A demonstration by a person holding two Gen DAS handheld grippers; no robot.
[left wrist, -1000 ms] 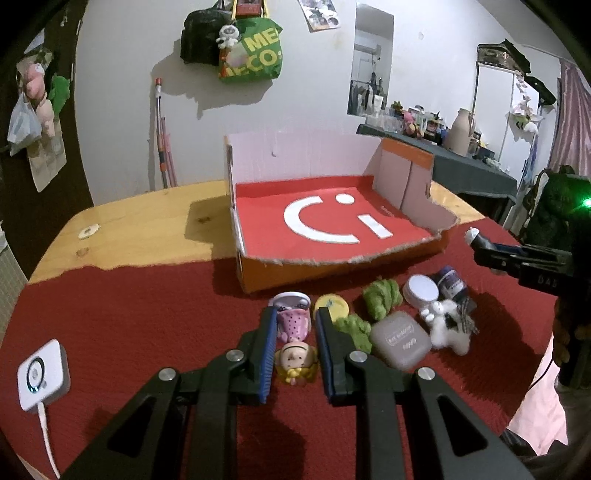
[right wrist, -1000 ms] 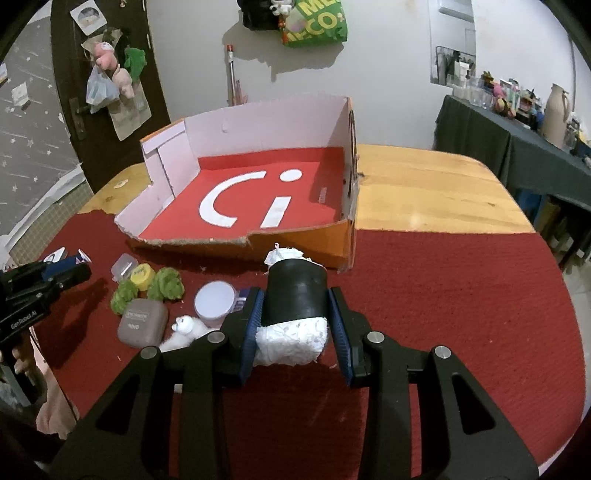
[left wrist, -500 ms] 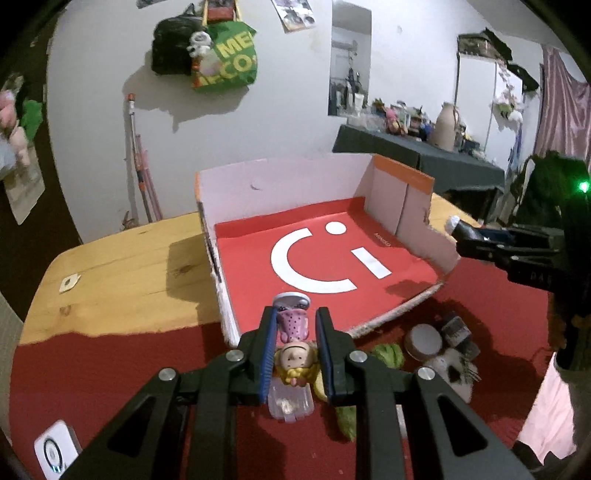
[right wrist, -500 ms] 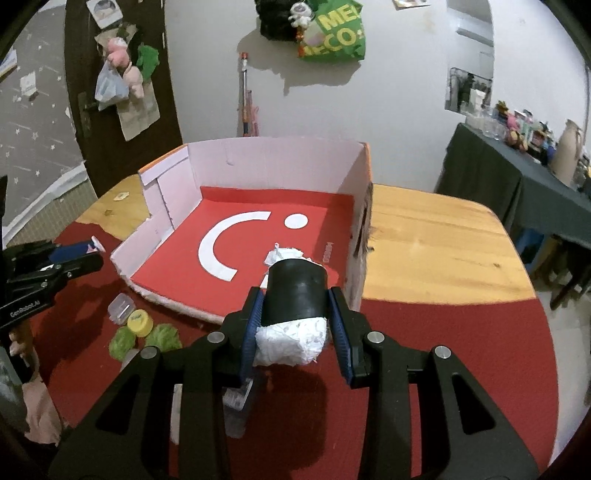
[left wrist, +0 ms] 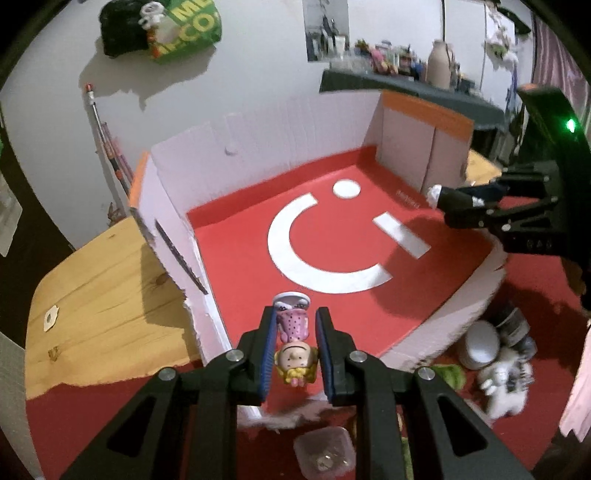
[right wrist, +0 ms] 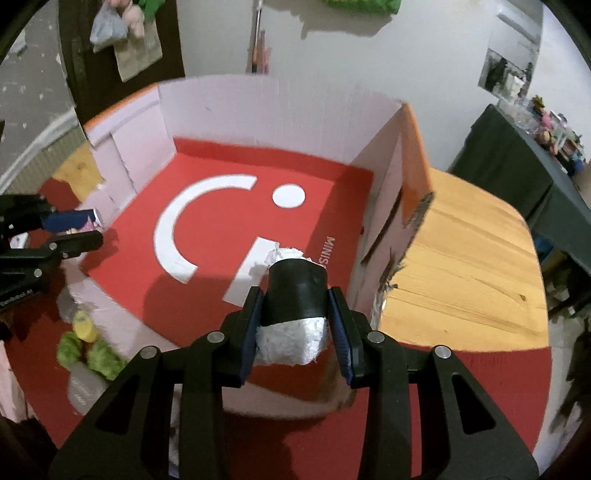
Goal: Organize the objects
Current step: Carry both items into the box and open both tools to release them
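Both tools have moved from over the red cloth to above the box since the earlier frames, each carrying its load along. Left tool pinches a small doll between its blue pads, head toward the camera, pink dotted dress and white base pointing away; the doll hangs over the box's near left corner, above the red floor with the white smiley print. Right tool clamps a black roll stuffed with white crumpled paper, held over the box's right side, close to the right wall. In the left view the right tool shows at the right edge, over the box's right wall, with the roll's white tip sticking out. In the right view the left tool shows at the left edge, over the box's left wall.

Box sits on the surface, half bare wood, half red cloth. Its near wall is torn and low.

Left on the cloth outside the box's front: a white plush toy, a white round lid, a dark jar, green fuzzy lumps, a yellow cap, a clear small case. All blurred.

Green bag hangs on the back wall.
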